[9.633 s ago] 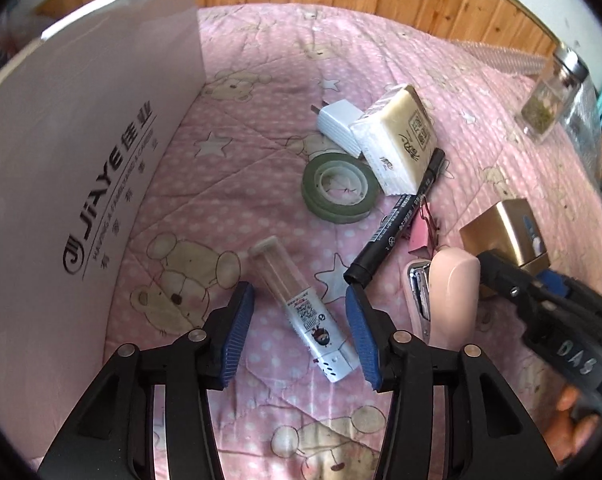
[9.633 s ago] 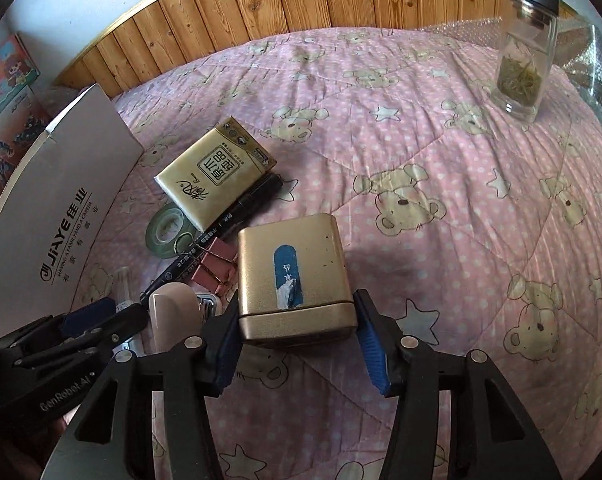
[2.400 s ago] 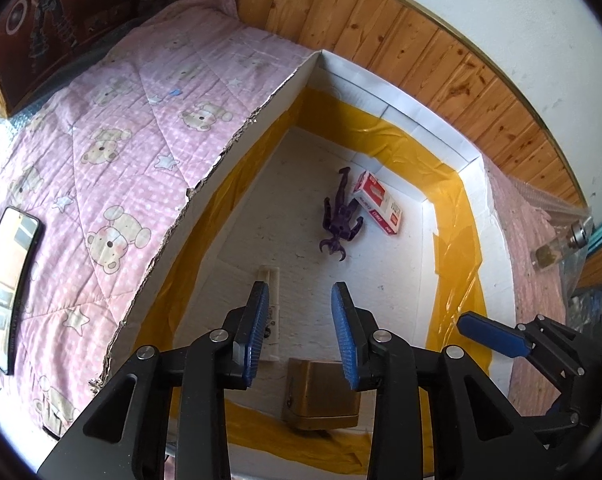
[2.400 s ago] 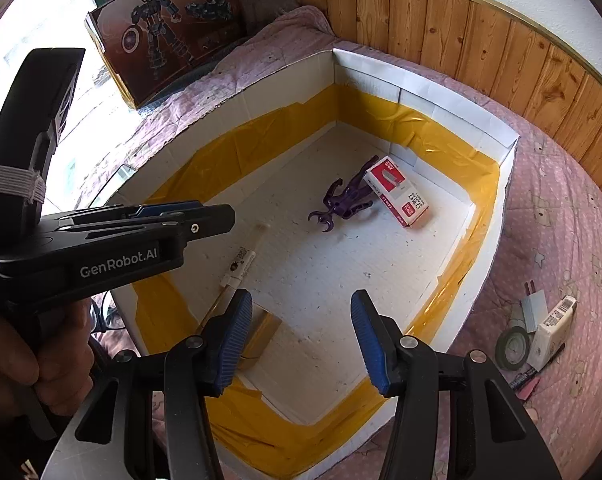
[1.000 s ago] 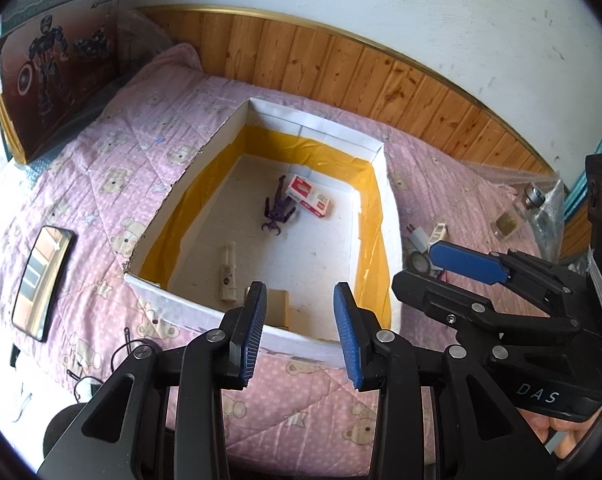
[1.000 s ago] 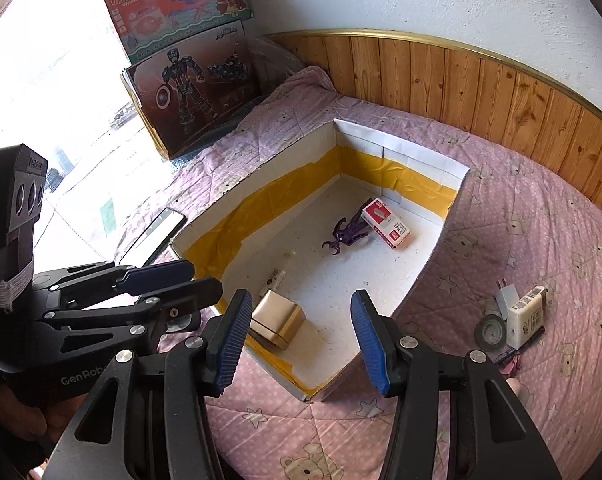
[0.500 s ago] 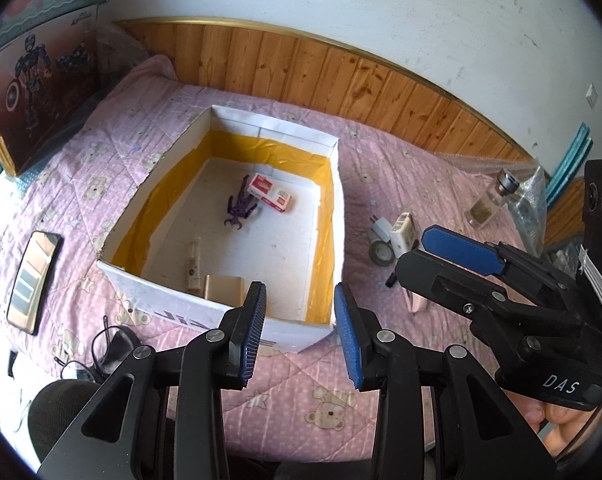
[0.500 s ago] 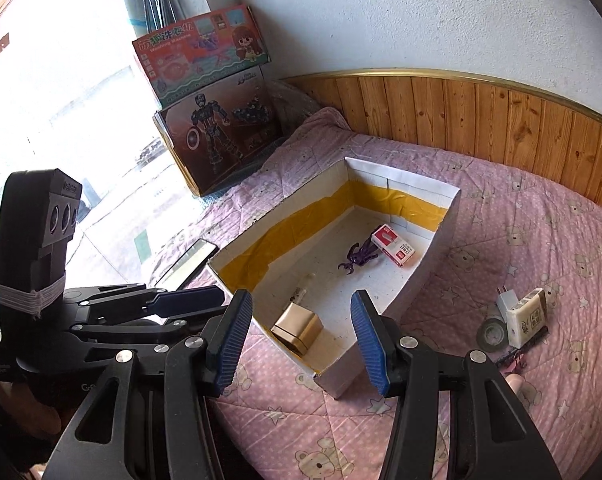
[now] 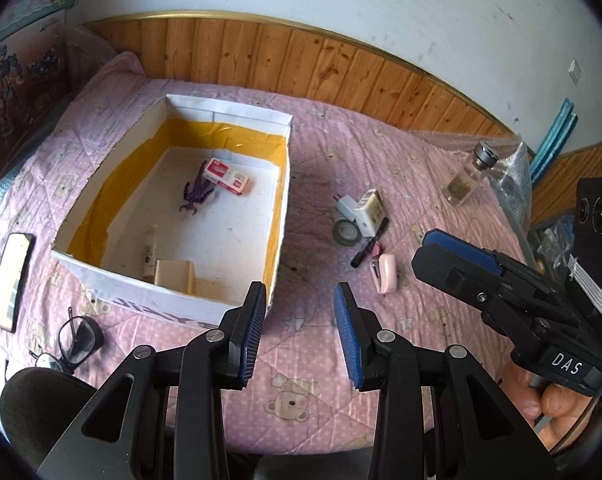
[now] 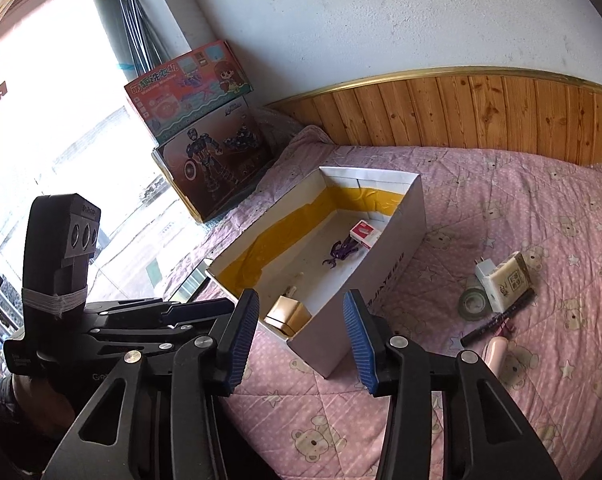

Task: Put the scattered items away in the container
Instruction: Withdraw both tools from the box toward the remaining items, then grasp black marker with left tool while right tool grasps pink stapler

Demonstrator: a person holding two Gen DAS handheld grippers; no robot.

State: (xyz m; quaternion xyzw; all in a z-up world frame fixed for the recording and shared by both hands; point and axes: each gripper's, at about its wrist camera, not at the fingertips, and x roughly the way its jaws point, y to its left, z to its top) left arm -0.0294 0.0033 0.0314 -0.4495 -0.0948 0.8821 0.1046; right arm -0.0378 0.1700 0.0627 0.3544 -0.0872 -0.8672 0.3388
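Observation:
The white box (image 9: 141,292) with a yellow-taped inside stands on the pink quilt. It holds a gold tin (image 9: 173,276), a white tube (image 9: 149,246), a purple claw clip (image 9: 197,192) and a red-and-white packet (image 9: 227,176). To its right lie a charger plug (image 9: 345,205), tissue pack (image 9: 371,210), green tape roll (image 9: 345,232), black marker (image 9: 369,248) and pink stapler (image 9: 387,278). My left gripper (image 9: 301,320) hovers open and empty in front of the box's near right corner. My right gripper (image 10: 301,328) is also above the near edge, its jaws closing on nothing.
A glass jar (image 9: 467,178) with a metal lid stands at the far right by bubble wrap. A phone (image 9: 11,280) and glasses (image 9: 77,340) lie left of the box. Toy boxes (image 10: 205,128) lean at the window corner. Wood panelling backs the bed.
Both grippers have drawn back from the box, so it looks smaller and the scattered items have come into view. The right gripper's jaws have narrowed. The left jaws kept their gap.

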